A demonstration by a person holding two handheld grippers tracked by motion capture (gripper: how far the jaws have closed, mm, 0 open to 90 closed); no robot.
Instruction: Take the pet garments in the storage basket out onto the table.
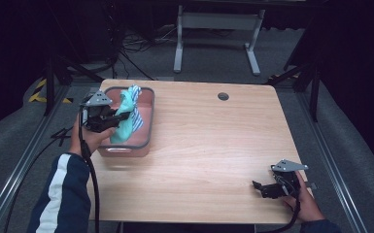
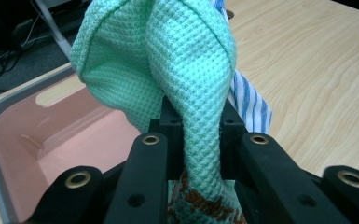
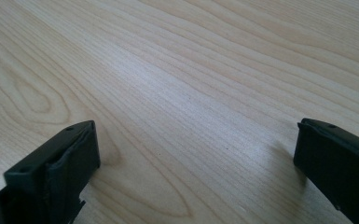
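Nearest the camera, the person's left sleeve point(image 1: 60, 194), dark with a white stripe, enters at the lower left of the high view, and the right hand point(image 1: 305, 201) sits at the table's near right corner. Right gripper point(image 1: 262, 188): held low over the bare wood, jaws wide apart with nothing between them; its own view confirms open wood grain between the two black jaws.

Table point(image 1: 209, 160): light wood, rounded corners, one round cable port point(image 1: 223, 96) near the far edge.

Left gripper point(image 1: 119, 118): held at the near left side of the table, over the pink bin point(image 1: 148, 121). Its jaws are clamped on a mint-green waffle-weave cloth point(image 2: 186, 84), which passes between the jaws and rises above them in folded bulk. A brown patterned band shows on the cloth's lower end, below the jaws. A blue-and-white striped cloth point(image 2: 251, 102) hangs just behind the green one, touching it; whether it is also pinched cannot be told.

Pink bin: rectangular, grey rim, standing at the table's far left. In the left gripper view its inside floor shows bare on the left. In the high view the cloths point(image 1: 126, 114) stand up from within the bin's outline, above the rim.

Beyond the table: grey carpet, a white table frame point(image 1: 218, 34), loose dark cables point(image 1: 136, 46), and yellow-black hazard tape point(image 1: 39, 92) at far left.
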